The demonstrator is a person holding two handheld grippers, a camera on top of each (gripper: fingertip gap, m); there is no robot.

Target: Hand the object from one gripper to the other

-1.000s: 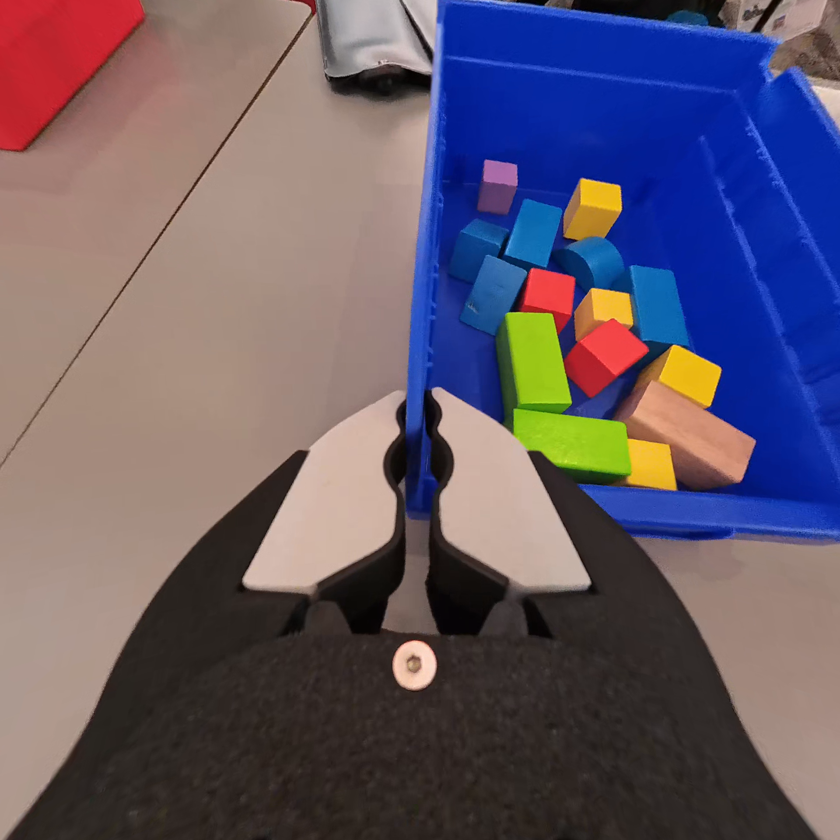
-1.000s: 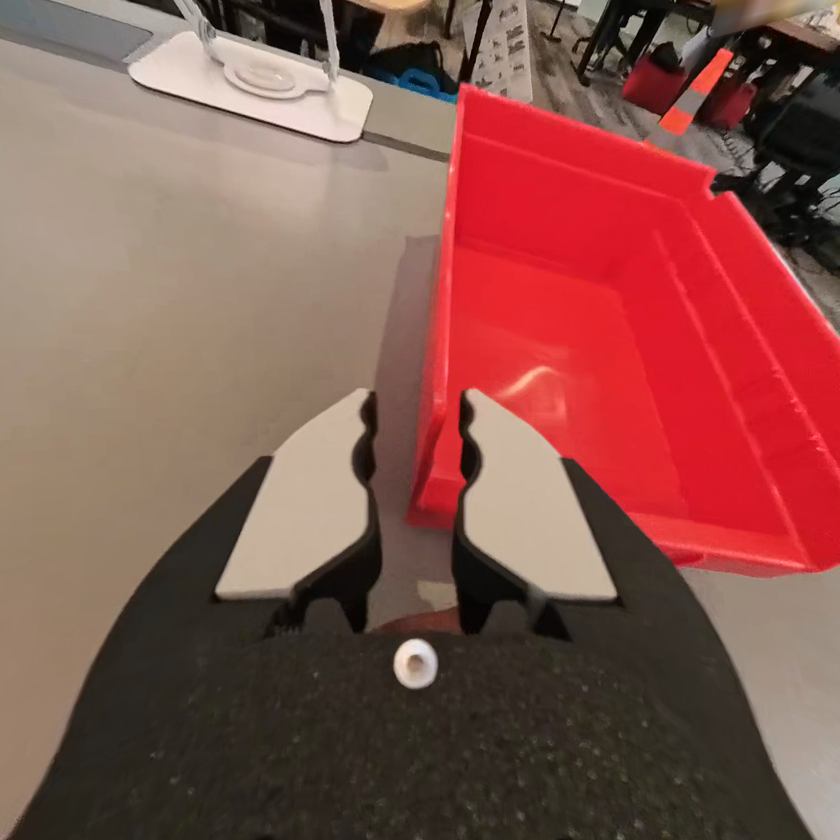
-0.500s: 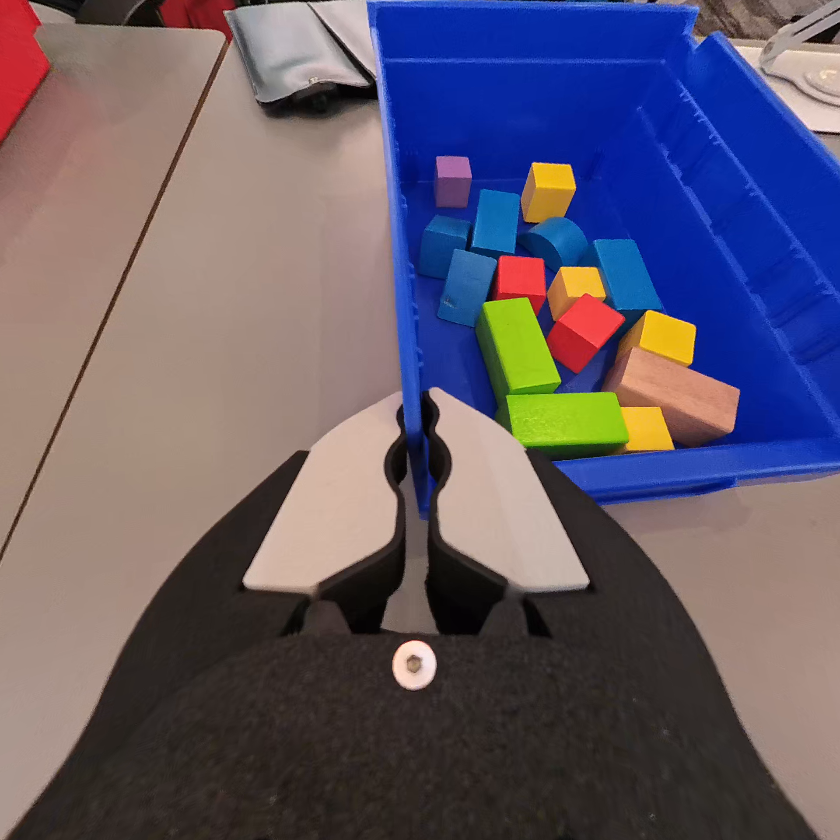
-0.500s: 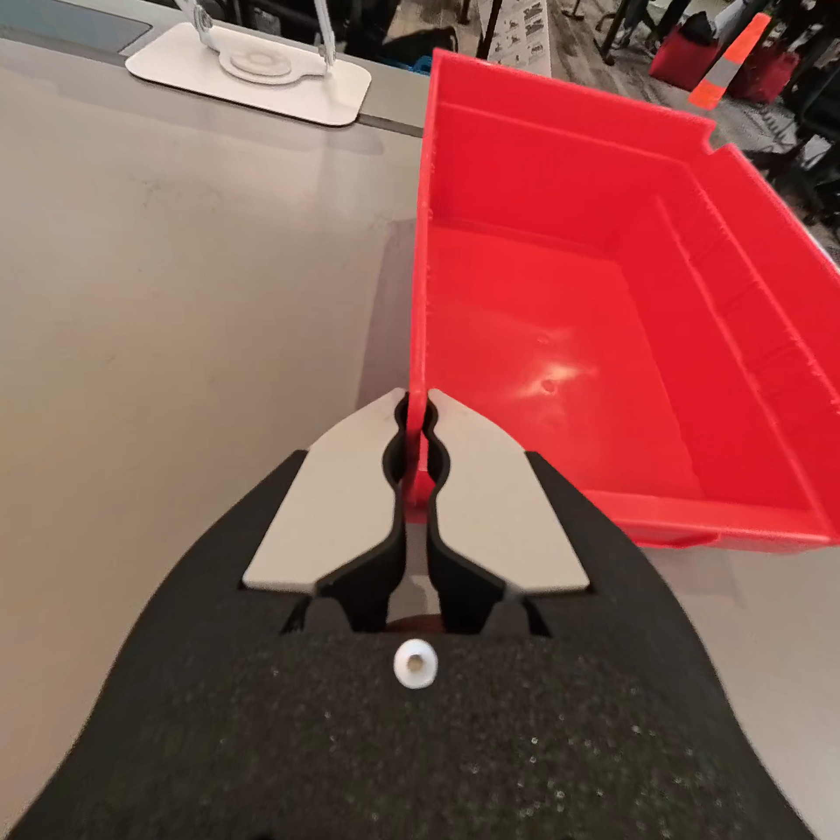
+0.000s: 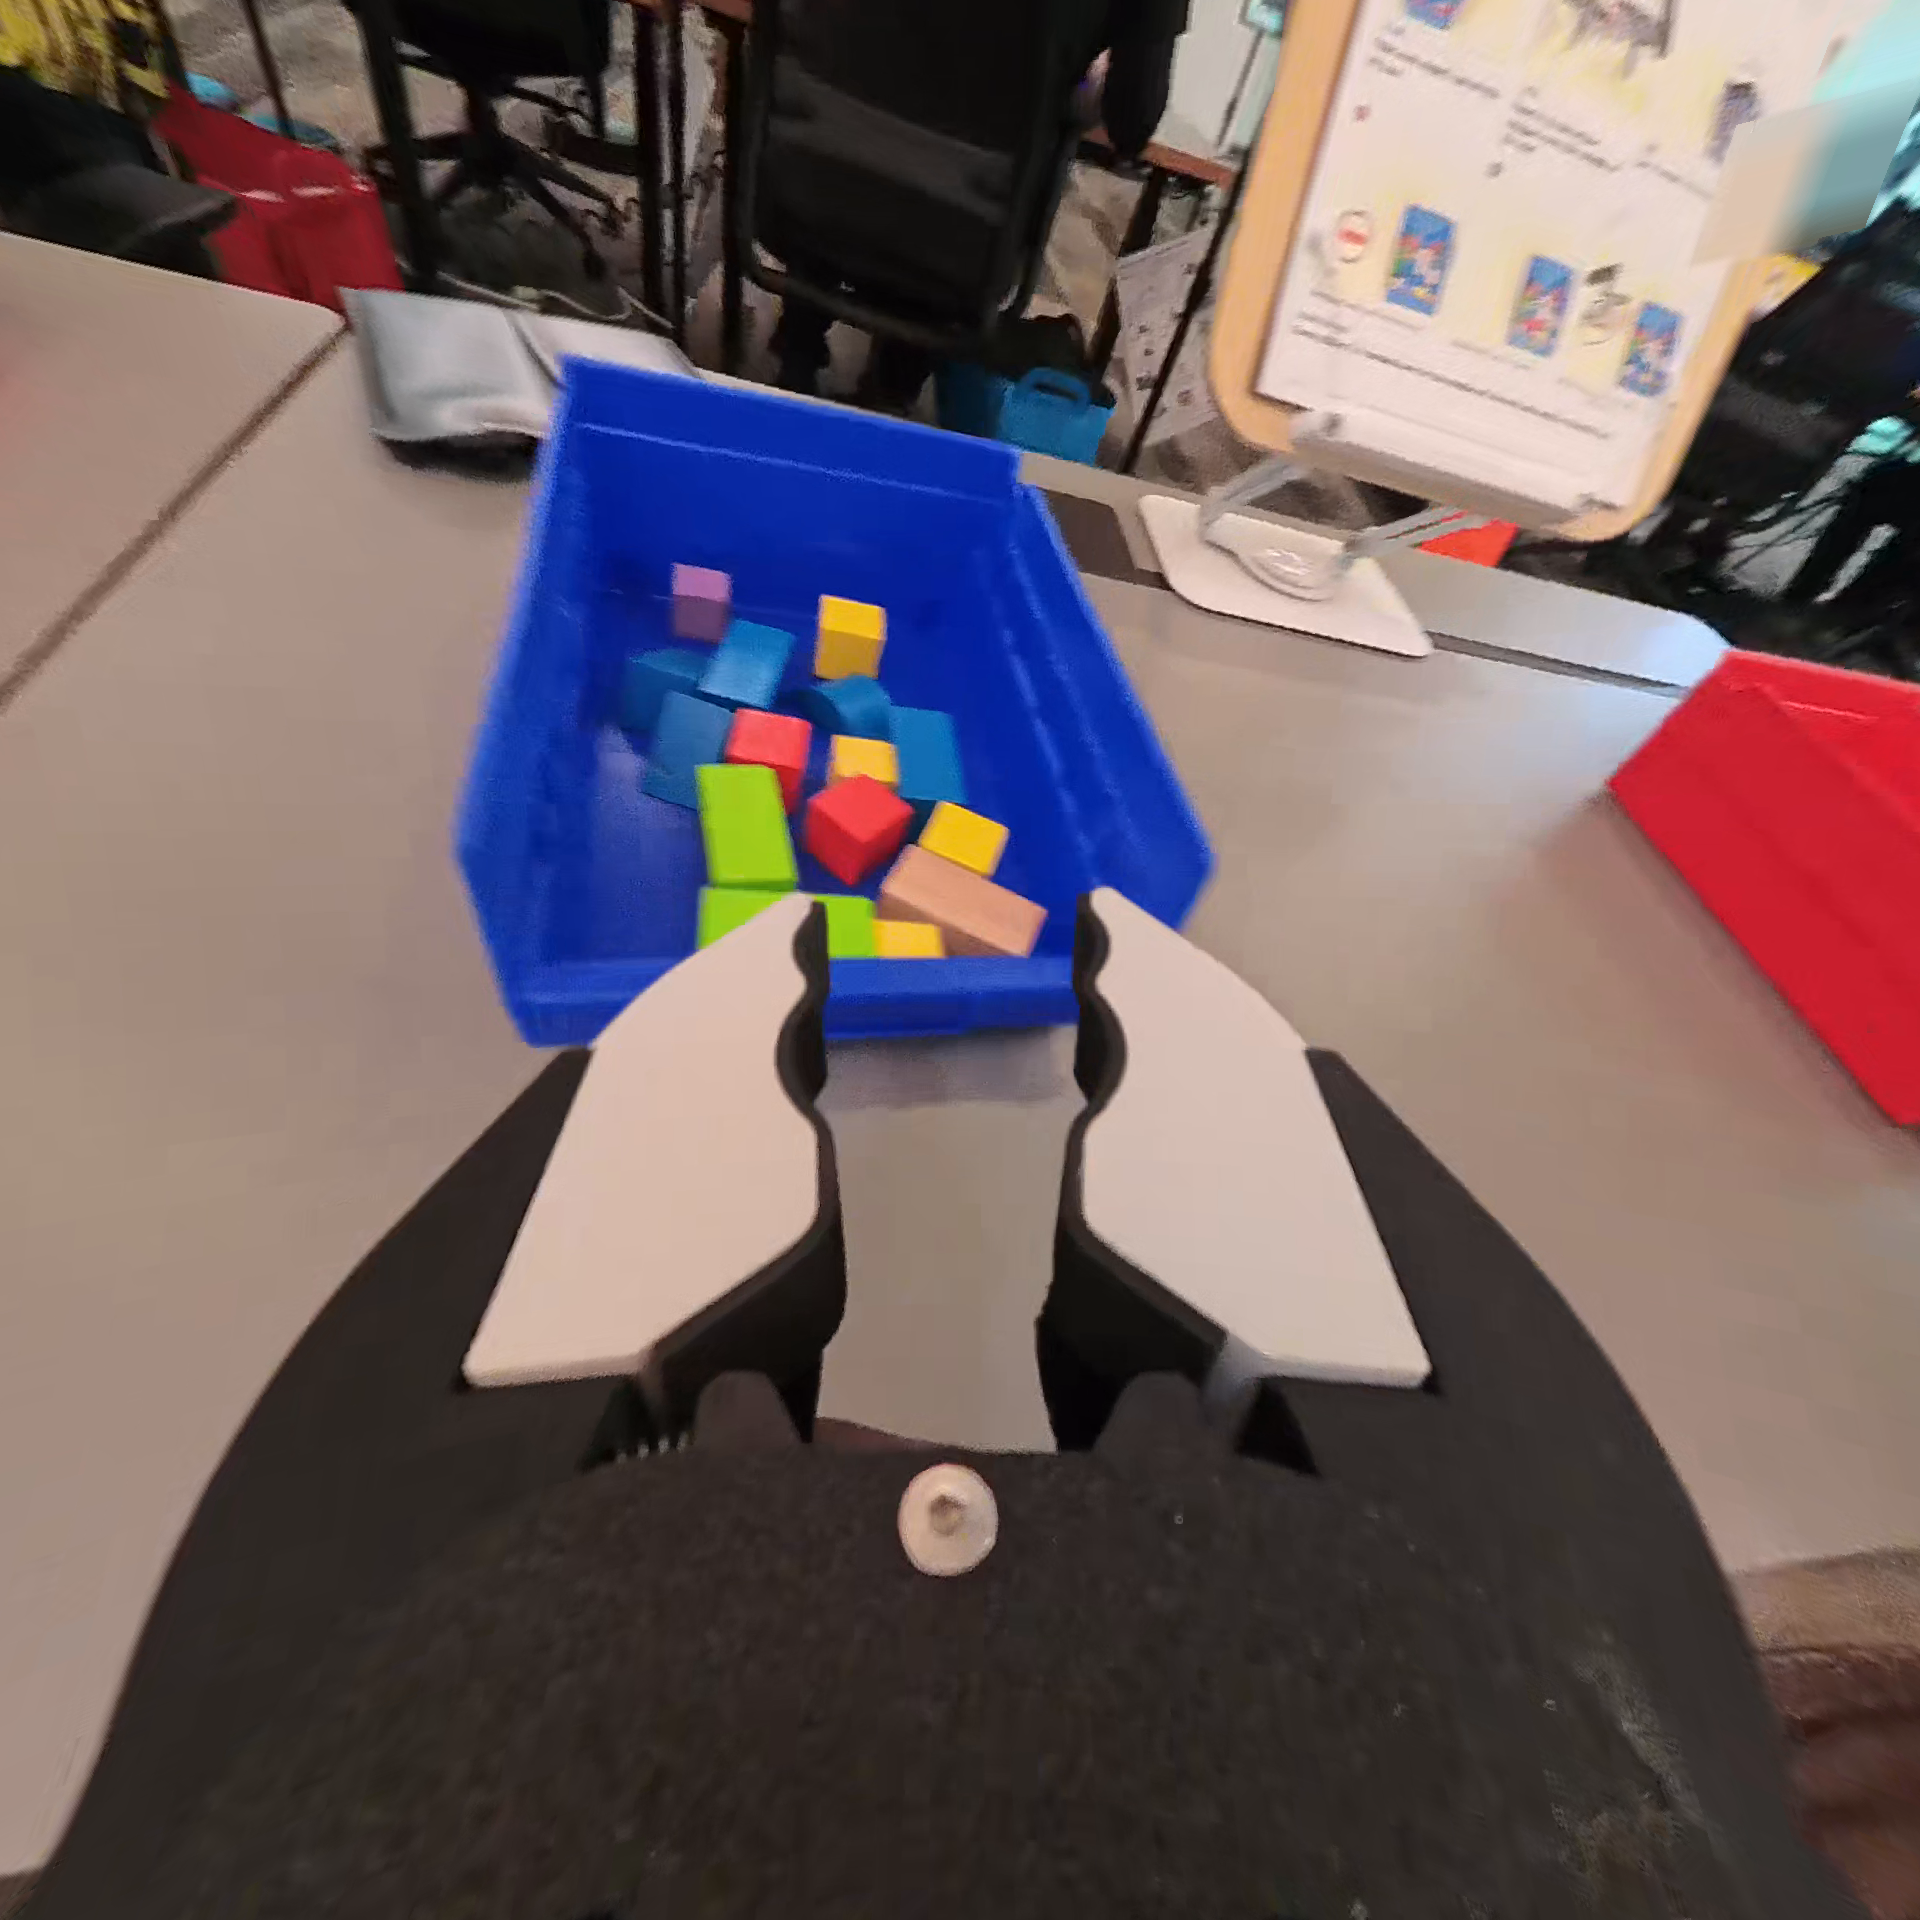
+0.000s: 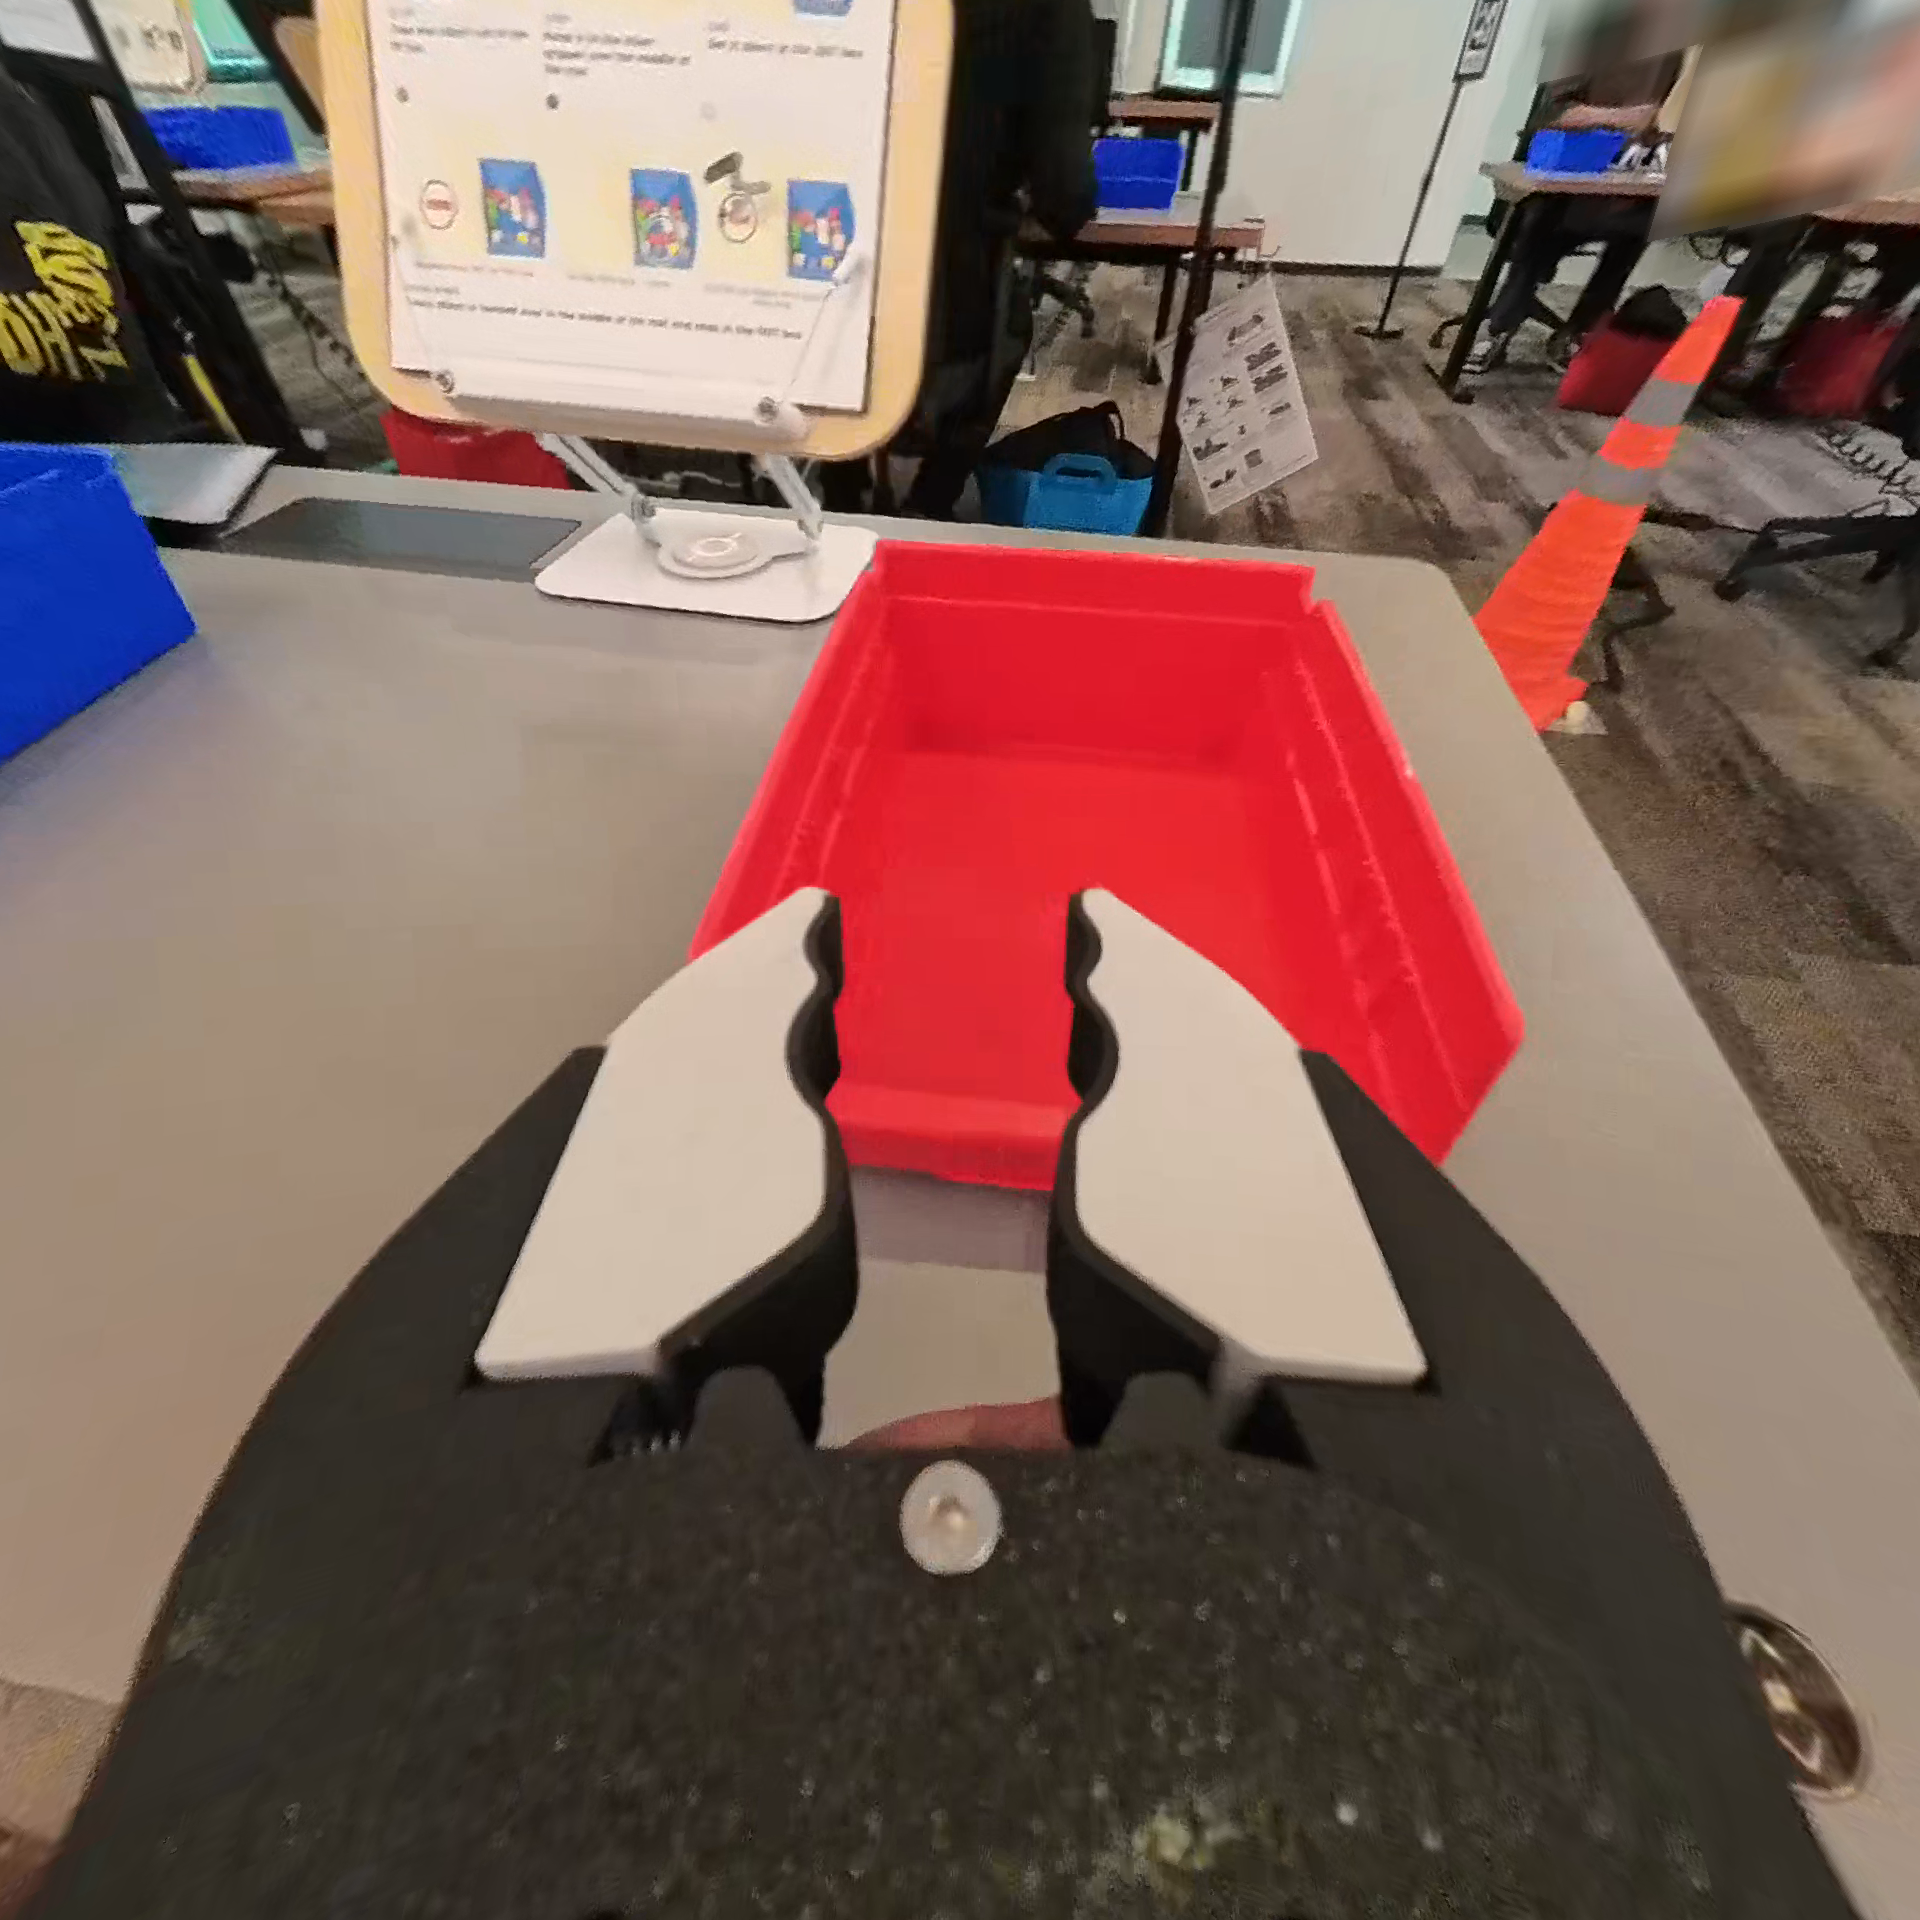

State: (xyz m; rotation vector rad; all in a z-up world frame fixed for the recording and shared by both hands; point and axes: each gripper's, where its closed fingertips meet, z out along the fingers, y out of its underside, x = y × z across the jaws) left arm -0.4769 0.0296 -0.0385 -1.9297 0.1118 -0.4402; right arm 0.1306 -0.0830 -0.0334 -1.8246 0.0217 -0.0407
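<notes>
A blue bin on the grey table holds several coloured wooden blocks, among them a red cube, a green bar and a tan block. My left gripper is open and empty, raised just short of the bin's near wall. A red bin stands empty in the right wrist view. My right gripper is open and empty, raised before the red bin's near wall. Neither gripper shows in the other's view.
A sign board on a white stand stands at the table's back, between the bins. A grey pouch lies behind the blue bin. The red bin's side shows at right in the left wrist view. An orange cone stands on the floor beyond the right table edge.
Both grippers have opened and pulled back and up from the bins' near left corners. Each bin is now farther off and centred in front of its gripper.
</notes>
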